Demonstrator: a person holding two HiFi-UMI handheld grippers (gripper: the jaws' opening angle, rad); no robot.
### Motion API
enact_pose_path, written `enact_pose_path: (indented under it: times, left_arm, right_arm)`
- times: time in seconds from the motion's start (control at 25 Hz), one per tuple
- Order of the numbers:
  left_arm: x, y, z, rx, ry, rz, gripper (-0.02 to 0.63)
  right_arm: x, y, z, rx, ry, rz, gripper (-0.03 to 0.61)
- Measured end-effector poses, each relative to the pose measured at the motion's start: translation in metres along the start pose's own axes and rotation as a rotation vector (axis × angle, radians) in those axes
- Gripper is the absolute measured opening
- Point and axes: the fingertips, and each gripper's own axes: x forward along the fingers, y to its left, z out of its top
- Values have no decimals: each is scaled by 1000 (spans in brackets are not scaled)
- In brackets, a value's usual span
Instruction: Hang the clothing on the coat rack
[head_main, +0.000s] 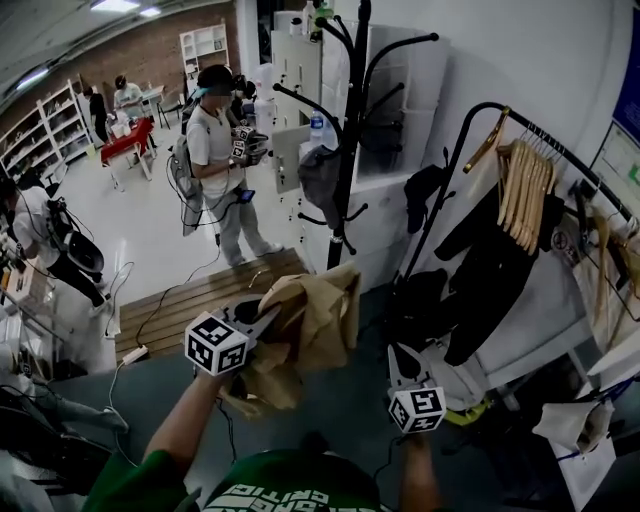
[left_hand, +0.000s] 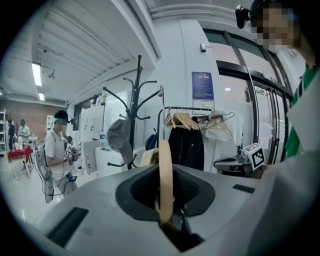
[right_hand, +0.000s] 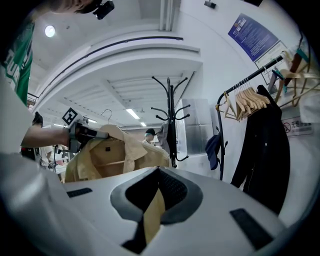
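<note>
Floor (head_main: 340, 405), I note: wooden platform (head_main: 210, 295) lies on it, white power strip (head_main: 133, 354) by its near left corner, coat rack (head_main: 349, 150) at its right end

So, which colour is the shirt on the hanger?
Plain light tan collared cloth shirt on a wooden hanger; the right gripper view shows it best.

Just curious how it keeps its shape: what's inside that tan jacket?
A wooden hanger shows through the open collar of the tan jacket; the hanger's ends are covered by the fabric.
</note>
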Motion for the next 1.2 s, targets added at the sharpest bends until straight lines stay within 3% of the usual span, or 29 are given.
enact_pose_path:
  times: [0.76, 1.2]
  left_arm:
    - [69, -40, 31, 38, -5, -280, 52]
    - [101, -14, 40, 78, 9, -519, 52]
  right_arm:
    - [-34, -23, 4, 7, -8, -161, 8]
    - [6, -16, 24, 4, -23, -328, 8]
